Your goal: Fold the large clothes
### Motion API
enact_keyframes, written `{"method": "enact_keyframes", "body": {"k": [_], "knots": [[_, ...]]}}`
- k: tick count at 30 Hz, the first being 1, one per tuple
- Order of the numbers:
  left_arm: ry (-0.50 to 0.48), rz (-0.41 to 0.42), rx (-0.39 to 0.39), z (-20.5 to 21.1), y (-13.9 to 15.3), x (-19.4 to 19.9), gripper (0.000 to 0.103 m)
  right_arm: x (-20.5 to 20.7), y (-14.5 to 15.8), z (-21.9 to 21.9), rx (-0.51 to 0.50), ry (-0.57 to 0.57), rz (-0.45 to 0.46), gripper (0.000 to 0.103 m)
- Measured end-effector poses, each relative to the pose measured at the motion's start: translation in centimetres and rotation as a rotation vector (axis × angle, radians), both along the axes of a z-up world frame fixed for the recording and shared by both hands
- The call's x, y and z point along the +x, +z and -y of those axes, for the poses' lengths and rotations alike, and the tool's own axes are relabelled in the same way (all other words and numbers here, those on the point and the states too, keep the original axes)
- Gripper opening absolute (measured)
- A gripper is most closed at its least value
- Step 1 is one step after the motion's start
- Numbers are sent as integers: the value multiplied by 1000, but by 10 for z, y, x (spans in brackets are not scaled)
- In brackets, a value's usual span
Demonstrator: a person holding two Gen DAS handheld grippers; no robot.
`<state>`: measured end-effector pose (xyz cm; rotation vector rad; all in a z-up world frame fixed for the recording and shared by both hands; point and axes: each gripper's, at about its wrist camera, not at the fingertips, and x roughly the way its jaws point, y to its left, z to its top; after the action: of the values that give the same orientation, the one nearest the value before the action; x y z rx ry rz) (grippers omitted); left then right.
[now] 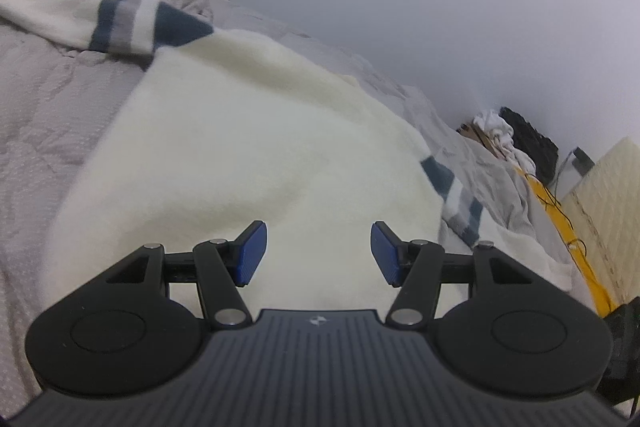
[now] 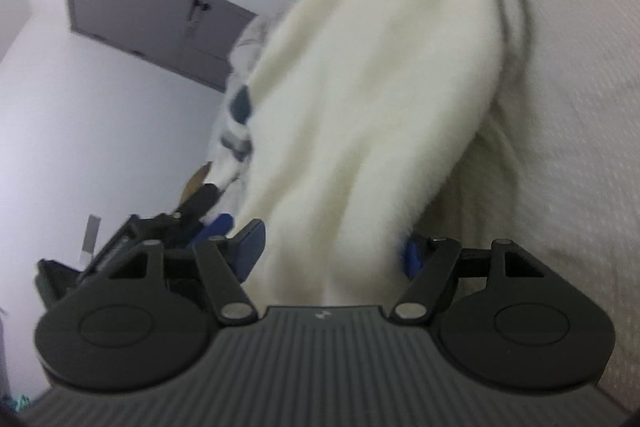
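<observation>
A cream fleece sweater point(image 1: 240, 131) with dark blue, grey and white striped cuffs point(image 1: 128, 21) lies spread on the bed. My left gripper point(image 1: 318, 253) is open just above the sweater's body, with nothing between its blue pads. In the right wrist view the same sweater point(image 2: 372, 87) runs down between the jaws of my right gripper point(image 2: 332, 251). The jaws stand wide apart with a fold of cream fabric lying between them. The left gripper point(image 2: 208, 223) shows at the left edge of the cloth there.
A grey quilted bedspread point(image 1: 44, 107) covers the bed under the sweater. A pile of white cloth and a dark object point(image 1: 516, 139) sit at the far corner by the wall. A yellow strip point(image 1: 568, 227) runs along the bed's right edge. A door point(image 2: 152, 15) is in the wall.
</observation>
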<state>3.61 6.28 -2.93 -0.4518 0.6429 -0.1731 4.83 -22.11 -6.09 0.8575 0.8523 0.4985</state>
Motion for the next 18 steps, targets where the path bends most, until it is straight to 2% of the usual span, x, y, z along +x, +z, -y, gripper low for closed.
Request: {"method": "enact_keyframes", "body": {"k": [4, 8, 10, 12, 18], "knots": [[21, -7, -32, -11, 0, 5, 63, 7, -16, -5, -13, 29, -99, 70], [50, -15, -75, -24, 1, 6, 63, 12, -27, -15, -102, 62, -181, 50], [69, -20, -66, -27, 0, 7, 63, 11, -24, -21, -158, 65, -179, 43], [86, -26, -69, -31, 0, 8, 63, 9, -22, -24, -197, 58, -164, 29], [165, -23, -100, -55, 5, 1, 63, 0, -3, -12, -187, 17, -73, 21]]}}
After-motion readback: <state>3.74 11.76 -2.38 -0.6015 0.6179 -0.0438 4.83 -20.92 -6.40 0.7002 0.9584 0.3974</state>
